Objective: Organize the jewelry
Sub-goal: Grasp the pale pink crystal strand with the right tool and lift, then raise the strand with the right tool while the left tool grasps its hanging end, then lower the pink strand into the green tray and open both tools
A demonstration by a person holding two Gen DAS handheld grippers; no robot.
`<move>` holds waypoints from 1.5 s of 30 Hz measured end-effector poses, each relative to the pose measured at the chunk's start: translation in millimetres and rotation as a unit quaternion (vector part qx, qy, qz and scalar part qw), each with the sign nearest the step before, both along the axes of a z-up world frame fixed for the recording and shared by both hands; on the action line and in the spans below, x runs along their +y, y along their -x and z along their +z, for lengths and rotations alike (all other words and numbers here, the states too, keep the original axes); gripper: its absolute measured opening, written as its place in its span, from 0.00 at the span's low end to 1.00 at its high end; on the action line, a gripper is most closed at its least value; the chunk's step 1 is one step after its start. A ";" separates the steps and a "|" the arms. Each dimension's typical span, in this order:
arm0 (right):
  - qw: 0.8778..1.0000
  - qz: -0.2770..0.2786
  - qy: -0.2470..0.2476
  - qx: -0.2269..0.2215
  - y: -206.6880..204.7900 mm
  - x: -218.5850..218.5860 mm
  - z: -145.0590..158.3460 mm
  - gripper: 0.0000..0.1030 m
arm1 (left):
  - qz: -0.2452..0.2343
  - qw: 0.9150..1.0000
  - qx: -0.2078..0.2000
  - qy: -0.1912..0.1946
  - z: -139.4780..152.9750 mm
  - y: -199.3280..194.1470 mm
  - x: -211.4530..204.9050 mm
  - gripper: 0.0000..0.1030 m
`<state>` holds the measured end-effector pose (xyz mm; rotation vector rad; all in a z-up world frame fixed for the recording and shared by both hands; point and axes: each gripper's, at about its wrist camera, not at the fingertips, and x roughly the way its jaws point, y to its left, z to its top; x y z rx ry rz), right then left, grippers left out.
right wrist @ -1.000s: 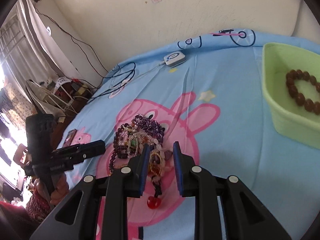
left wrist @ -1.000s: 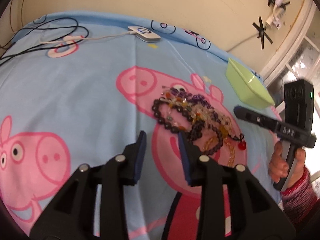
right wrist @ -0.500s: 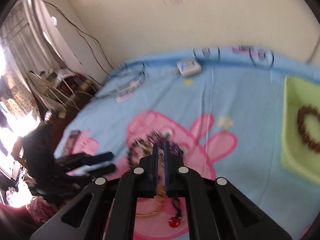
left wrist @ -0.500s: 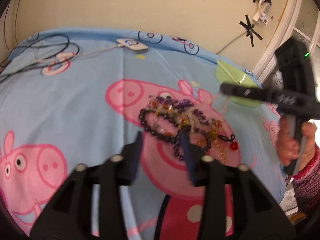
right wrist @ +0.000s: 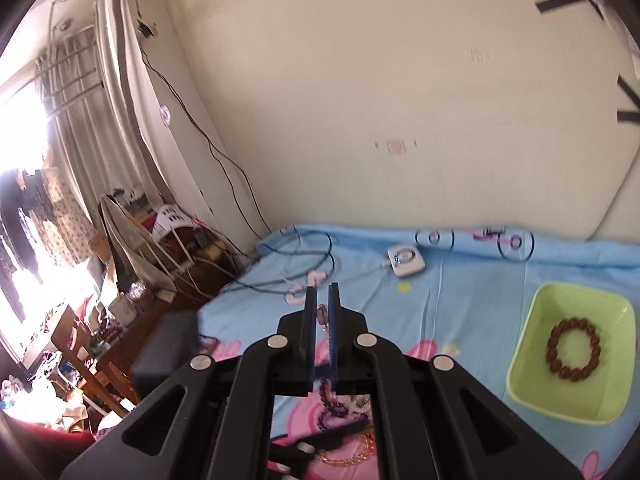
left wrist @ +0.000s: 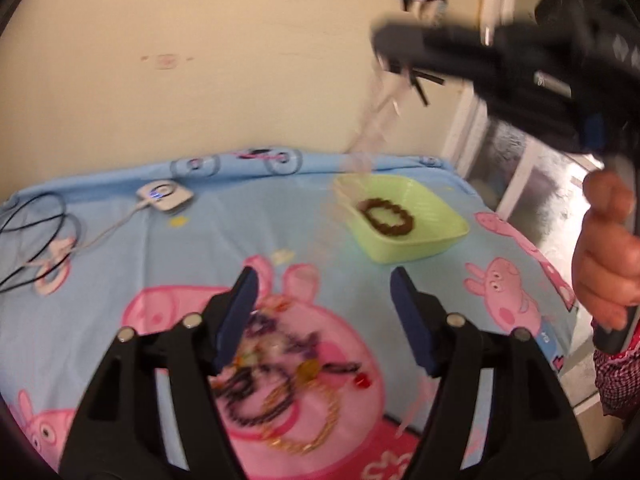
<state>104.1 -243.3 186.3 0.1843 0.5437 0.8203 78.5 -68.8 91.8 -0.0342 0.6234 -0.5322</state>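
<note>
— Right, what does my left wrist camera give you?

— From here I see my left gripper [left wrist: 324, 312] with its blue-padded fingers [left wrist: 408, 320] spread wide and nothing between them. Under them, on the pale blue cartoon-pig bedsheet [left wrist: 248, 236], lies the tangled heap of beaded bracelets and a gold chain [left wrist: 280, 376], blurred. Beyond it, well apart from the heap, sits the shallow light-green plastic tray [left wrist: 444, 216] with one dark brown wooden-bead bracelet [left wrist: 386, 222] lying flat inside. A small white square charger puck [left wrist: 164, 197] and looped black cables [left wrist: 36, 236] lie toward the far left of the bed. My right gripper [left wrist: 404, 44] is high at the upper right, smeared by motion, and a pale translucent strand [left wrist: 374, 120] hangs from its tip down toward the tray; I cannot tell whether it touches the tray.

— And the right wrist camera?

— There my right gripper [right wrist: 322, 312] has its fingers [right wrist: 309, 328] pressed almost together, pinching a thin strand with a small bead or charm [right wrist: 321, 313] showing in the narrow slit. A purple beaded piece [right wrist: 330, 398] shows below the fingers, but I cannot tell whether it hangs from them or lies on the sheet. The green tray [right wrist: 524, 344] is off to the right, the brown bracelet [right wrist: 574, 350] resting in its middle. The charger puck [right wrist: 406, 258] is near the wall, and a cluttered chair and drying rack [right wrist: 132, 240] stand beside the bed at left.
</note>
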 end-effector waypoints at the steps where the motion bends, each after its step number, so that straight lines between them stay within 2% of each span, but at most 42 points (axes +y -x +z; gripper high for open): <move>1: 1.000 0.003 -0.005 -0.002 1.2 -1.9 4.0 0.00 | -0.009 1.000 -0.001 0.001 2.1 -2.4 -5.6 0.62; 2: 1.000 0.004 -0.010 -0.002 4.5 -3.4 7.4 0.00 | -0.016 1.000 -0.003 0.001 4.0 -4.0 -10.1 0.53; 3: 1.000 0.005 -0.016 -0.006 6.4 -6.9 13.8 0.00 | -0.025 1.000 -0.004 -0.004 6.1 -7.1 -15.1 0.20; 4: 1.000 0.003 -0.019 -0.010 7.9 -8.8 17.9 0.00 | -0.033 0.999 0.003 -0.007 8.4 -11.5 -19.3 0.00; 7: 0.999 -0.010 -0.024 -0.028 10.8 -20.6 34.7 0.00 | -0.048 0.999 -0.003 0.004 24.6 -18.4 -28.0 0.00; 14: 0.997 -0.050 -0.039 -0.052 -0.4 -60.8 67.0 0.00 | -0.066 0.997 -0.039 -0.021 77.9 -45.0 -72.4 0.00; 21: 0.990 -0.101 -0.049 -0.086 -13.0 -109.2 108.4 0.00 | -0.075 0.994 -0.076 -0.024 135.9 -74.5 -114.1 0.00; 24: 0.987 -0.120 -0.052 -0.097 -18.4 -126.7 118.9 0.00 | -0.076 0.994 -0.079 -0.028 144.8 -85.5 -131.7 0.00; 28: 0.985 -0.131 -0.057 -0.097 -22.7 -142.6 115.4 0.00 | -0.083 0.994 -0.070 -0.033 137.0 -97.6 -152.0 0.00; 32: 0.986 -0.137 -0.061 -0.077 -28.2 -154.9 90.3 0.00 | -0.093 0.994 -0.048 -0.043 111.4 -105.2 -167.6 0.00; 34: 0.987 -0.140 -0.064 -0.051 -38.3 -159.8 63.9 0.00 | -0.096 0.994 -0.027 -0.047 93.0 -108.8 -171.5 0.00; 38: 0.987 -0.150 -0.064 0.003 -53.3 -163.6 3.0 0.00 | -0.098 0.993 0.017 -0.068 50.4 -109.5 -174.7 0.00; 41: 0.983 -0.175 -0.043 0.044 -62.9 -161.6 -54.1 0.00 | -0.101 0.987 0.074 -0.103 13.7 -110.8 -178.8 0.02; 43: 0.975 -0.201 -0.034 0.084 -69.9 -160.9 -95.1 0.00 | -0.102 0.981 0.113 -0.122 -11.1 -109.9 -178.9 0.07; 45: 0.968 -0.221 -0.029 0.117 -72.7 -160.6 -128.2 0.00 | -0.107 0.979 0.123 -0.122 -23.0 -103.7 -174.0 0.07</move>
